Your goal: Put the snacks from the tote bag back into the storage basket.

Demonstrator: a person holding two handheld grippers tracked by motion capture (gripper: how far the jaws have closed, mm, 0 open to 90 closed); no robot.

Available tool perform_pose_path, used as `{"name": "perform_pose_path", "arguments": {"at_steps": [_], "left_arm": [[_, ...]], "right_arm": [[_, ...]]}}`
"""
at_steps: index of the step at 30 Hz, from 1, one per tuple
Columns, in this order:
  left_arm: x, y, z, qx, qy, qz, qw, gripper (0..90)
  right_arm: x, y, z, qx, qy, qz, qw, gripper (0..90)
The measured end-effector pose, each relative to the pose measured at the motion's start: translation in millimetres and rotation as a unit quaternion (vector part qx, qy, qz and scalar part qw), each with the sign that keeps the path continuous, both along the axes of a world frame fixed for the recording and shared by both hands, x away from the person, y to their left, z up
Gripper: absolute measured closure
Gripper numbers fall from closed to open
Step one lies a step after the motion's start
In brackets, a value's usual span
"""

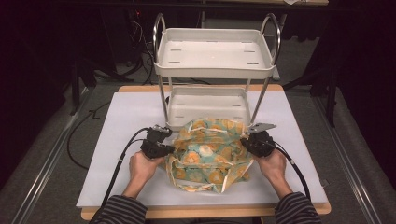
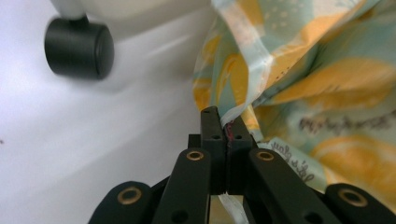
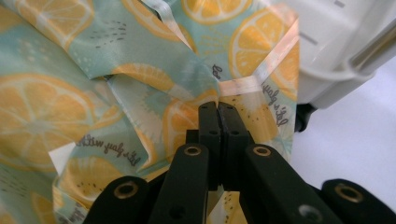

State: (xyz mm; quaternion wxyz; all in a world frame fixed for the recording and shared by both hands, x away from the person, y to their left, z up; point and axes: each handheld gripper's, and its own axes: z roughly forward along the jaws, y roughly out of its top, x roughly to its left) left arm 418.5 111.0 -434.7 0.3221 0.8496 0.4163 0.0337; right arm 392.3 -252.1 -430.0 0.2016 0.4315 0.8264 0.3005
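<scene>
A crumpled cloth (image 1: 208, 154) printed with orange slices on pale green lies on the white table, in front of a small white two-tier cart (image 1: 215, 53). My left gripper (image 1: 169, 148) is at the cloth's left side, shut on its hem (image 2: 233, 114). My right gripper (image 1: 246, 140) is at the cloth's right side, shut on a folded edge (image 3: 238, 86). In the left gripper view my gripper (image 2: 223, 116) pinches the hem; in the right gripper view my gripper (image 3: 218, 108) has cloth (image 3: 70, 93) spread behind it.
The cart's lower tray (image 1: 208, 105) stands just behind the cloth, its black caster (image 2: 79, 46) close to my left gripper. Its top tray (image 1: 215, 70) hangs above. Bare white board (image 1: 126, 121) lies to both sides; the table's front edge (image 1: 205, 212) is near the person's sleeves.
</scene>
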Motion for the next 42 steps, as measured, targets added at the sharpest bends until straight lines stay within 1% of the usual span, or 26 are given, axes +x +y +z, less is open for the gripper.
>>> {"name": "perform_pose_path", "arguments": {"at_steps": [1,6,8,9,10,14,16,17,18,20,22,24,26,27,28,29,32,36,38,41,42], "left_arm": [[0.0,0.3,-1.4,0.004,0.004,-0.002,1.0000,89.8],[0.7,-0.4,-8.9,0.019,0.021,-0.006,0.9996,89.9],[0.8,-2.0,-11.8,0.027,0.027,-0.010,0.9992,89.8],[0.7,-3.0,-13.1,0.030,0.030,-0.012,0.9990,89.8],[0.3,-4.0,-14.2,0.033,0.030,-0.014,0.9989,89.8],[-1.0,-6.5,-16.5,0.039,0.033,-0.020,0.9985,89.6],[-1.7,-6.6,-16.8,0.039,0.033,-0.019,0.9985,89.5],[-2.1,-6.5,-16.8,0.039,0.032,-0.018,0.9985,89.4],[-2.5,-6.3,-16.6,0.039,0.031,-0.019,0.9986,89.3],[-3.5,-6.0,-16.0,0.038,0.029,-0.020,0.9986,89.3],[-4.1,-6.2,-15.5,0.038,0.028,-0.019,0.9987,89.3],[-4.3,-6.3,-15.2,0.037,0.028,-0.019,0.9987,89.3],[-4.5,-6.6,-15.2,0.037,0.027,-0.020,0.9987,89.2],[-4.5,-6.7,-15.2,0.037,0.027,-0.020,0.9987,89.2],[-4.7,-6.9,-15.2,0.037,0.028,-0.020,0.9987,89.2],[-4.8,-7.1,-15.2,0.037,0.028,-0.020,0.9987,89.2],[-5.6,-7.4,-14.6,0.036,0.027,-0.020,0.9988,89.2],[-6.5,-7.2,-13.9,0.033,0.026,-0.020,0.9989,89.2],[-6.6,-6.6,-13.8,0.031,0.026,-0.019,0.9990,89.1],[-6.4,-5.2,-13.8,0.025,0.026,-0.017,0.9992,89.1],[-6.4,-4.9,-13.6,0.024,0.026,-0.017,0.9992,89.1]], "right_arm": [[0.0,0.0,0.0,0.000,0.000,0.000,1.0000,90.0],[2.5,0.7,-8.8,-0.016,0.017,0.005,0.9997,90.0],[2.5,2.0,-12.1,-0.020,0.030,0.006,0.9993,90.0],[2.9,2.8,-15.7,-0.027,0.038,0.009,0.9989,90.0],[2.9,2.8,-15.7,-0.027,0.038,0.009,0.9989,90.0],[2.2,4.1,-20.1,-0.035,0.053,0.016,0.9978,89.9],[0.7,5.1,-19.6,-0.034,0.052,0.020,0.9979,86.7],[-0.4,5.2,-18.3,-0.030,0.049,0.020,0.9981,82.6],[-1.8,4.9,-16.1,-0.023,0.045,0.017,0.9986,75.2],[-5.5,3.1,-9.4,-0.006,0.024,0.009,0.9997,63.6],[-11.1,1.3,-0.2,0.009,0.002,0.008,0.9999,57.0],[-17.9,-0.2,10.1,0.029,-0.020,0.014,0.9993,53.5],[-25.3,-1.5,19.9,0.053,-0.040,0.025,0.9975,52.3],[-29.0,-2.2,24.2,0.061,-0.048,0.032,0.9965,51.7],[-32.7,-2.0,28.0,0.070,-0.051,0.038,0.9955,51.2],[-36.0,-1.4,31.0,0.073,-0.053,0.045,0.9949,50.8],[-44.8,4.1,35.7,0.073,-0.055,0.069,0.9934,48.9],[-53.3,14.6,35.0,0.078,-0.049,0.095,0.9912,45.4],[-55.9,19.5,34.0,0.085,-0.044,0.107,0.9896,42.3],[-61.2,27.4,32.2,0.086,-0.049,0.128,0.9869,41.5],[-62.7,29.9,31.0,0.083,-0.049,0.132,0.9865,41.2]]}}
